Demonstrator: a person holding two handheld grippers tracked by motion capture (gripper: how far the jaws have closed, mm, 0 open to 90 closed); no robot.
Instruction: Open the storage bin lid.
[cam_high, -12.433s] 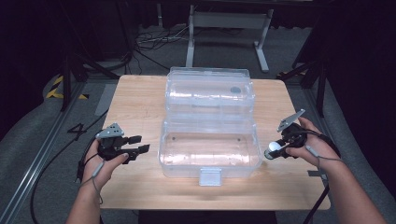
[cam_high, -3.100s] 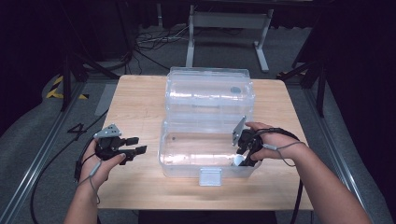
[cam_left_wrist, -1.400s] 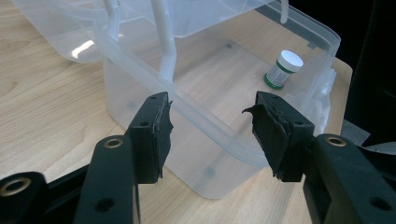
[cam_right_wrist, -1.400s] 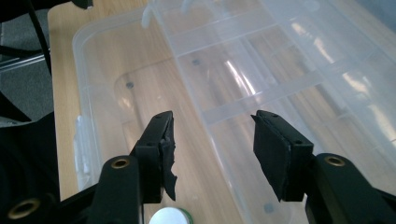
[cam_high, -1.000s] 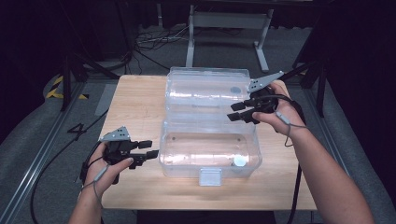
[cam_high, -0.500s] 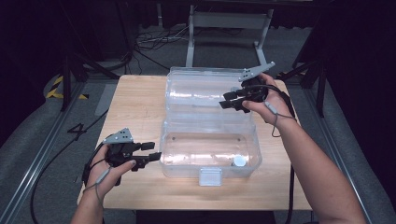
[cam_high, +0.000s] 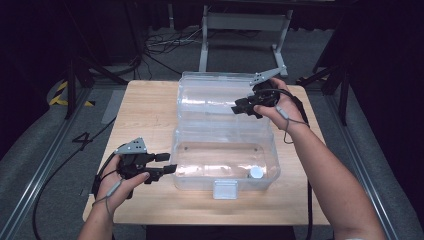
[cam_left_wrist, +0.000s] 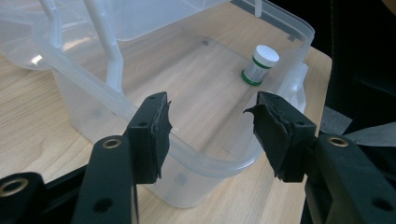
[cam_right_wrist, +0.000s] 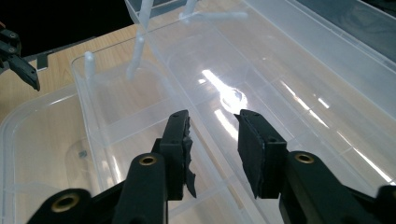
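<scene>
A clear plastic box (cam_high: 192, 150) stands open on the wooden table, its lid (cam_high: 210, 95) laid back behind it. A small bottle (cam_high: 256, 173) with a white cap and green band (cam_left_wrist: 259, 65) stands in the box's front right corner. My left gripper (cam_high: 170, 163) is open at the box's left wall, and the corner rim (cam_left_wrist: 205, 156) runs between its jaws (cam_left_wrist: 210, 109) untouched. My right gripper (cam_high: 238, 107) hovers over the lid. Its jaws (cam_right_wrist: 212, 119) have just been closing and are still apart, with only a ridge of the lid seen between them.
The table (cam_high: 145, 110) has bare wood left of the box and along its front edge. A white latch (cam_high: 224, 189) sticks out from the box's front wall. Cables and a metal stand (cam_high: 245, 25) lie on the floor beyond. The left gripper (cam_right_wrist: 18, 60) shows far off in the right gripper view.
The right gripper let go of the bottle in the box, then moved back and left over the lid, its jaws narrowing. The left gripper has drawn close to the box's left wall.
</scene>
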